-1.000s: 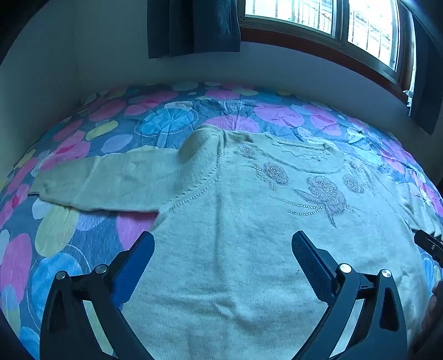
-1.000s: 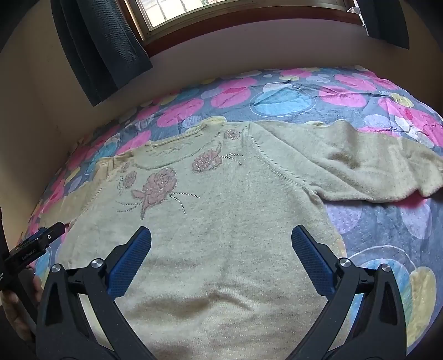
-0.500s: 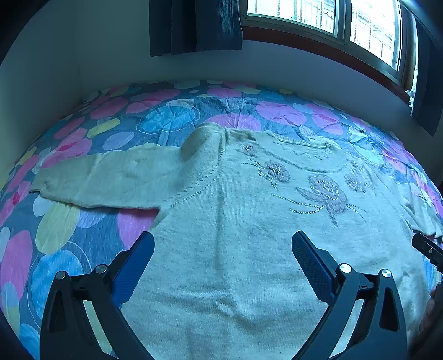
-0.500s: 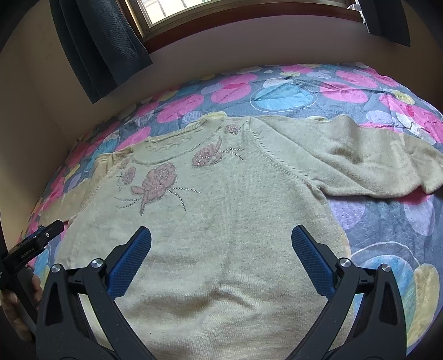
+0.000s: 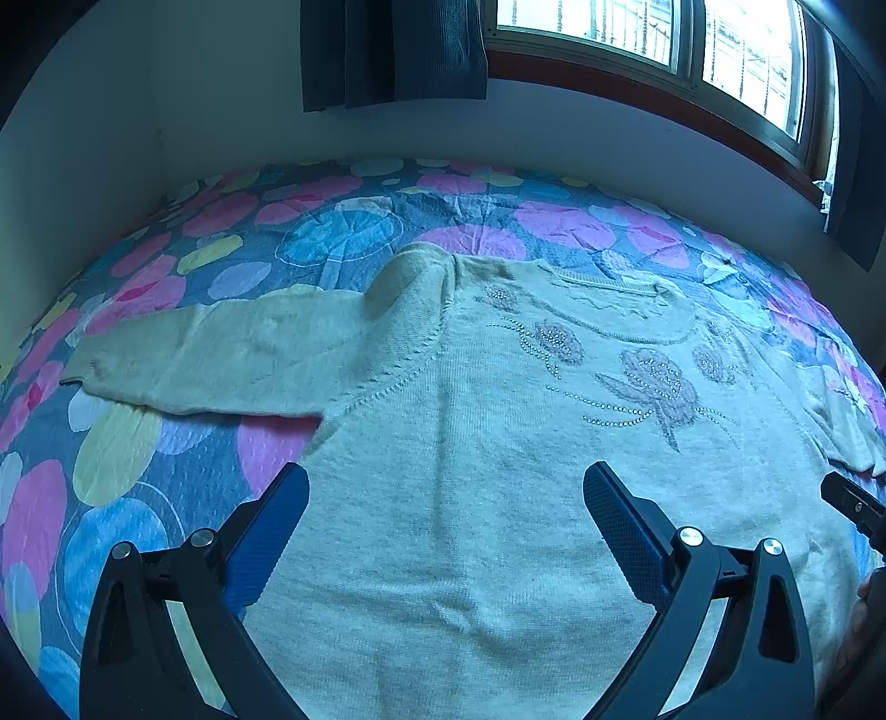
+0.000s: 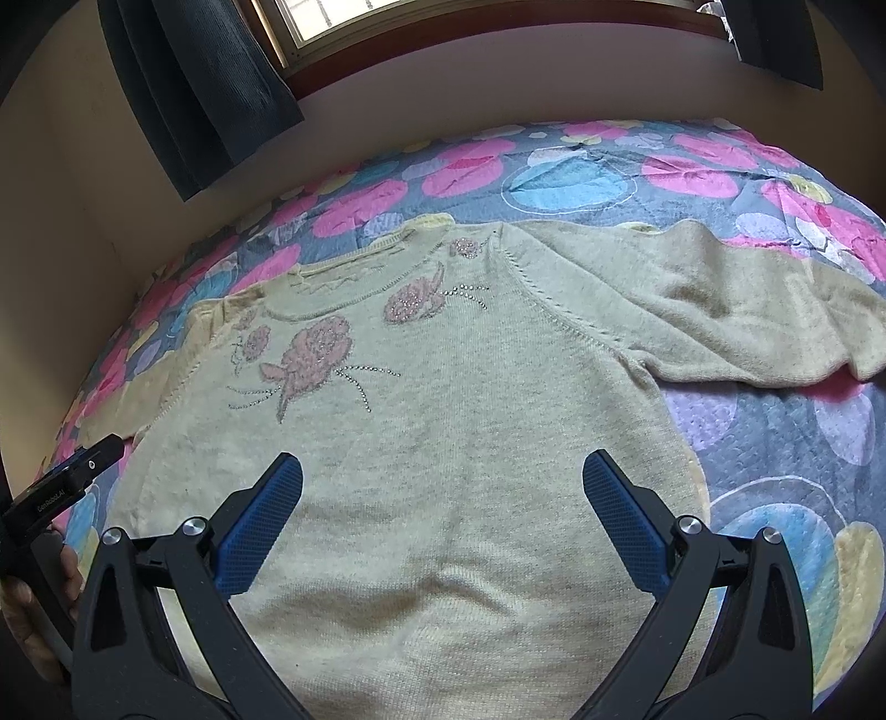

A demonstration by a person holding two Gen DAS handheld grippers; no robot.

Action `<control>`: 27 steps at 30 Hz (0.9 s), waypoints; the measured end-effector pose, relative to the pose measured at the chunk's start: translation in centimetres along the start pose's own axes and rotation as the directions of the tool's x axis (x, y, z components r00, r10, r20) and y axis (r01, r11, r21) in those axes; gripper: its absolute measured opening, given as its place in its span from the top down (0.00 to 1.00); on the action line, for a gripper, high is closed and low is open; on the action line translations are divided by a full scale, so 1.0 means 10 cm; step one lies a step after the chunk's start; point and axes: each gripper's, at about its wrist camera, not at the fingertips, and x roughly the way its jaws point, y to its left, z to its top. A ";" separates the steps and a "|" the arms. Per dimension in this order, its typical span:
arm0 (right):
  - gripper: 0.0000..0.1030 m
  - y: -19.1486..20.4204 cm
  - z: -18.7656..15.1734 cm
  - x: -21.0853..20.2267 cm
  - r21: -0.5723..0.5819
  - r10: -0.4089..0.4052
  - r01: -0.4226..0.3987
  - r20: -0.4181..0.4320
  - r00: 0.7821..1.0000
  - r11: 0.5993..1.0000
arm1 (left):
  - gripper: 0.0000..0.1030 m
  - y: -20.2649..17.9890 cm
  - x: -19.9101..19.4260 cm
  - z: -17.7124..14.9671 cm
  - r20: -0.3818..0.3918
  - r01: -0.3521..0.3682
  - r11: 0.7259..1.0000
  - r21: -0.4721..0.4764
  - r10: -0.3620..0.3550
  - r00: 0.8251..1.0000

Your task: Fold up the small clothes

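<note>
A cream knit sweater (image 5: 470,443) with pink beaded flowers lies flat, face up, on a bedspread; it also shows in the right wrist view (image 6: 443,443). Its collar points away from me and both sleeves are spread out sideways. My left gripper (image 5: 446,487) is open and empty, hovering over the sweater's lower left part. My right gripper (image 6: 443,476) is open and empty over the lower right part. The left sleeve (image 5: 221,354) stretches left; the right sleeve (image 6: 720,321) stretches right.
The bedspread (image 5: 138,471) is grey-blue with pink, blue and yellow circles. Walls close in behind and at the left, with a window (image 5: 637,33) and dark curtains (image 6: 194,83) above. The other hand-held gripper shows at the edge of each view (image 6: 61,487).
Both grippers have eased slightly back and up from the sweater, so it sits a little lower in each view. The sweater has not moved.
</note>
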 end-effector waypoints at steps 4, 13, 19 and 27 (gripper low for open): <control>0.02 0.00 0.00 0.00 -0.001 -0.001 0.001 0.000 1.000 1.000 | 0.04 0.00 0.00 -0.01 0.001 -0.001 1.000 0.000 0.001 1.000; 0.02 0.01 -0.01 0.01 0.000 -0.001 0.001 -0.002 1.000 1.000 | 0.04 0.03 0.01 -0.01 -0.003 -0.002 1.000 -0.003 0.002 1.000; 0.02 0.01 -0.01 0.01 -0.001 -0.001 0.001 -0.003 1.000 1.000 | 0.04 0.04 0.01 -0.01 -0.003 -0.001 1.000 -0.002 0.001 1.000; 0.02 0.02 -0.04 0.02 0.000 0.000 0.000 -0.004 1.000 1.000 | 0.04 0.04 0.01 -0.01 -0.002 -0.003 1.000 -0.001 0.003 1.000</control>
